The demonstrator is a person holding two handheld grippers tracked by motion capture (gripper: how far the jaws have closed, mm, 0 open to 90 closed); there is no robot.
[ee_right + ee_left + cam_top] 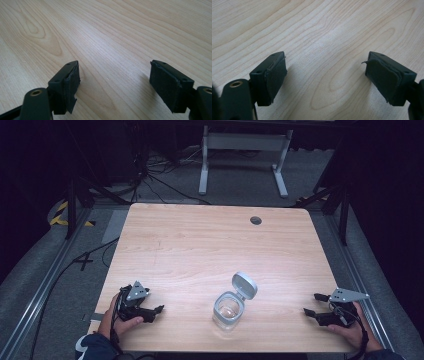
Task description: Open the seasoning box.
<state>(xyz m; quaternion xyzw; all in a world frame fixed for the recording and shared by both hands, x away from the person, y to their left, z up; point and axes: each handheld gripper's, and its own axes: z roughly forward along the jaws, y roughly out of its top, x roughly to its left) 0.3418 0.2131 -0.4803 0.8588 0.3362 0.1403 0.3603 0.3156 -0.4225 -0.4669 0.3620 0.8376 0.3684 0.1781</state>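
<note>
Standing between the hand-held grippers, the clear jar blurs its contents.

I count one clear jar on my table, with one grey hinged lid standing open on it. I have two grippers in view, the left gripper and the right gripper, each with one grey three-cornered plate on top and two black jaws. Two hands hold them, one apiece. The tabletop has one round cable hole. Behind it I see one white desk frame with two legs.
</note>
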